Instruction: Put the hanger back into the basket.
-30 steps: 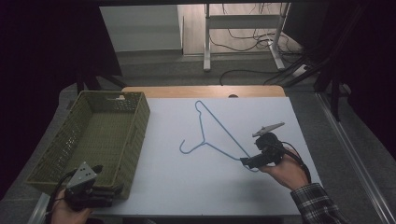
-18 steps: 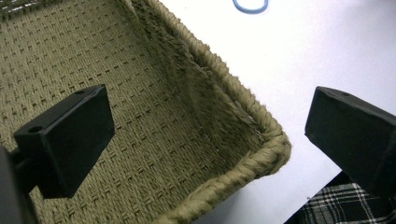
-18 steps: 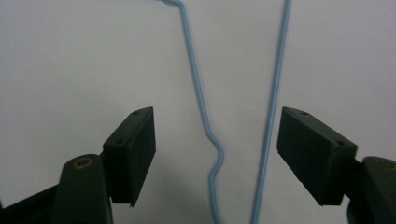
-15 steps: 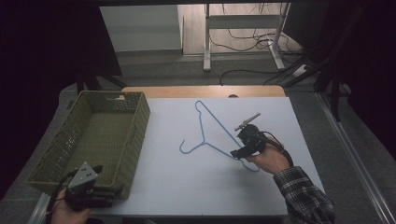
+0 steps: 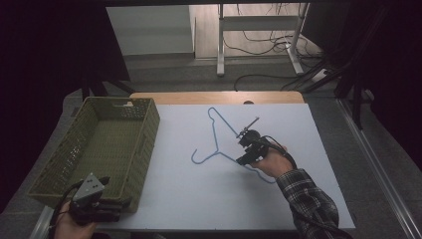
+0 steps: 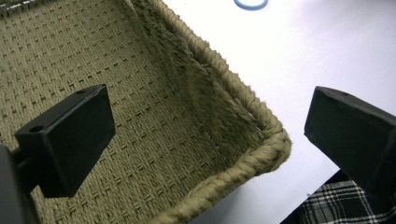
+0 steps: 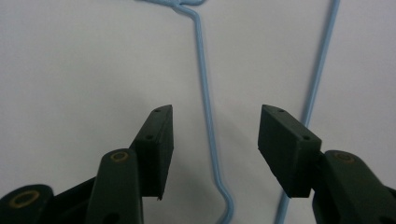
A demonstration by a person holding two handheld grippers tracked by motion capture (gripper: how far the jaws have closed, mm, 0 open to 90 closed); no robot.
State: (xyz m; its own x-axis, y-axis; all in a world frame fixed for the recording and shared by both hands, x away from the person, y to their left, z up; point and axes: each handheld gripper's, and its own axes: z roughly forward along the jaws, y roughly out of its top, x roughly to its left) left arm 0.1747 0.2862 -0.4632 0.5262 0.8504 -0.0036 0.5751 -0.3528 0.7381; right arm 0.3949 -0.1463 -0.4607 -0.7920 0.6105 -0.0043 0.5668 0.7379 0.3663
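Note:
A light blue wire hanger (image 5: 215, 133) lies flat on the white table (image 5: 199, 199). My right gripper (image 5: 247, 152) hovers low over the hanger's lower arm, open. In the right gripper view one wire (image 7: 208, 126) of the hanger runs between the two open jaws, and a second wire (image 7: 317, 79) passes beside the right one. My left gripper (image 5: 107, 199) rests at the near right corner of the woven basket (image 5: 144, 144), open. The left gripper view has the basket's corner rim (image 6: 261, 144) between the spread jaws, with nothing held.
The olive woven basket holds nothing that I can see and takes up the table's left side. A wooden strip (image 5: 219, 97) edges the far side of the table. Beyond it stand metal desk legs (image 5: 221, 45) and loose cables (image 5: 259, 79) on the floor.
My right gripper has moved left and farther onto the hanger, from beyond its lower right end to over its lower arm. The left gripper has stayed at the basket's corner.

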